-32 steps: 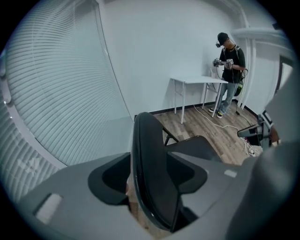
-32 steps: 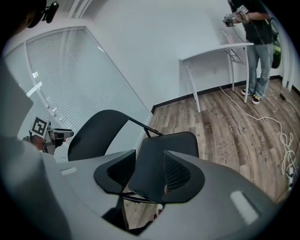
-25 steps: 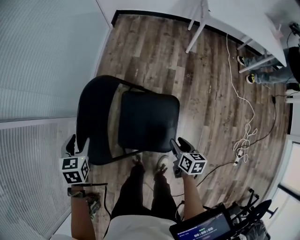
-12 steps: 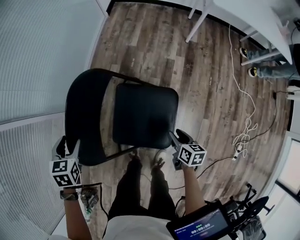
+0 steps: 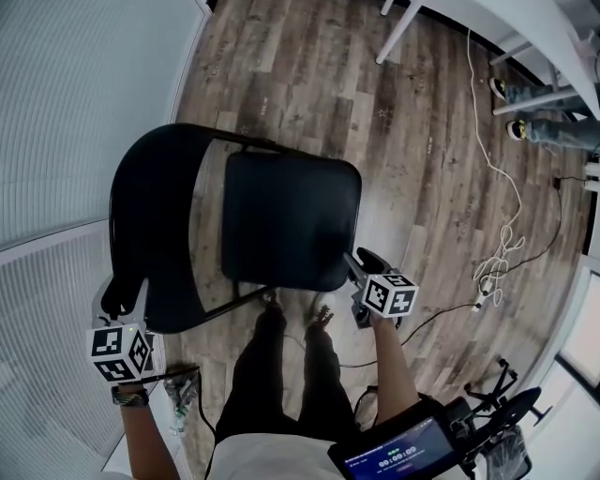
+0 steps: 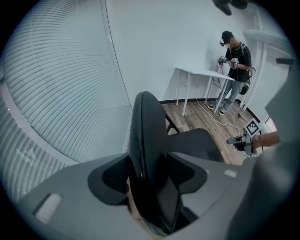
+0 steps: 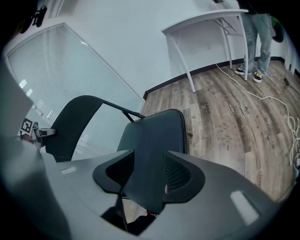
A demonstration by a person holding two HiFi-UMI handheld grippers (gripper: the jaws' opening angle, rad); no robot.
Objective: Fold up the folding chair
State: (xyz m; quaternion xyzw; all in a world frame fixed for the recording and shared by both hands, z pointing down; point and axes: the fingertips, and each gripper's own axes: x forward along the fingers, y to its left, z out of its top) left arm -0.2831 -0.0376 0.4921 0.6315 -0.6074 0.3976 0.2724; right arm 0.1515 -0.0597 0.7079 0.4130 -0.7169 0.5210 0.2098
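Note:
The black folding chair stands open on the wood floor, with its curved backrest (image 5: 141, 216) at the left and its seat (image 5: 291, 220) in the middle. My left gripper (image 5: 122, 295) straddles the backrest's near end. In the left gripper view its jaws (image 6: 150, 173) have just been closing, and the backrest (image 6: 145, 126) fills the gap between them. My right gripper (image 5: 361, 265) is at the seat's near right corner. In the right gripper view the seat's edge (image 7: 154, 131) is clamped between its jaws (image 7: 145, 176).
A wall of white blinds (image 5: 75, 112) runs close along the chair's left. A white table (image 5: 525, 28) stands at the far right with a person's feet (image 5: 525, 94) beside it. A white cable (image 5: 497, 187) trails over the floor. My legs (image 5: 281, 375) stand just before the seat.
My right gripper has sunk at the seat's near right corner. The left gripper stays on the backrest. The whole view has shifted, so the chair sits further left and larger.

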